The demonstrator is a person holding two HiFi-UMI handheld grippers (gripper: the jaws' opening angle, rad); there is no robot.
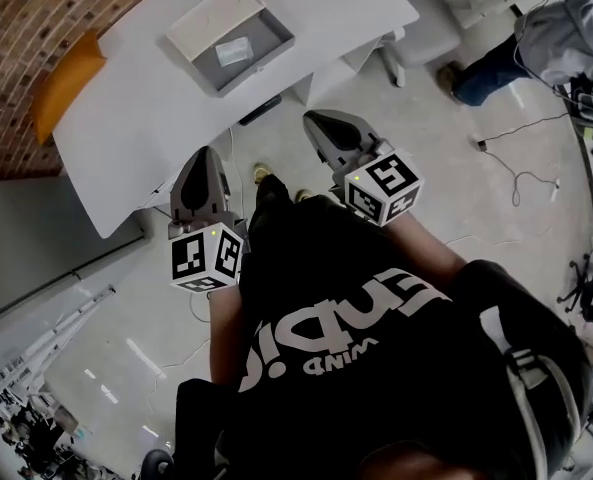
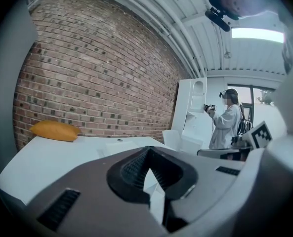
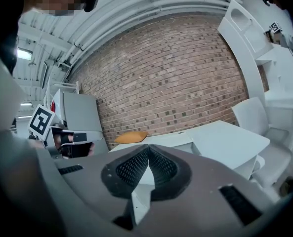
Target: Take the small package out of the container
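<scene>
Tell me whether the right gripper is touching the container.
Apart. The head view shows the right gripper stopped short of the table, with bare tabletop between it and the container farther up.

The white curved table (image 1: 146, 118) stands along the red brick wall (image 1: 26, 18). The orange cushion (image 1: 64, 86) lies on the table's left end. The grey rectangular open container (image 1: 264, 30) sits on the table's right half, and the small clear-wrapped package (image 1: 233, 52) lies inside it. The 2 grippers are in front of the table's near edge, the left gripper (image 1: 204, 158) left of the right gripper (image 1: 321, 123). The white chair (image 1: 426, 23) stands right of the table.
</scene>
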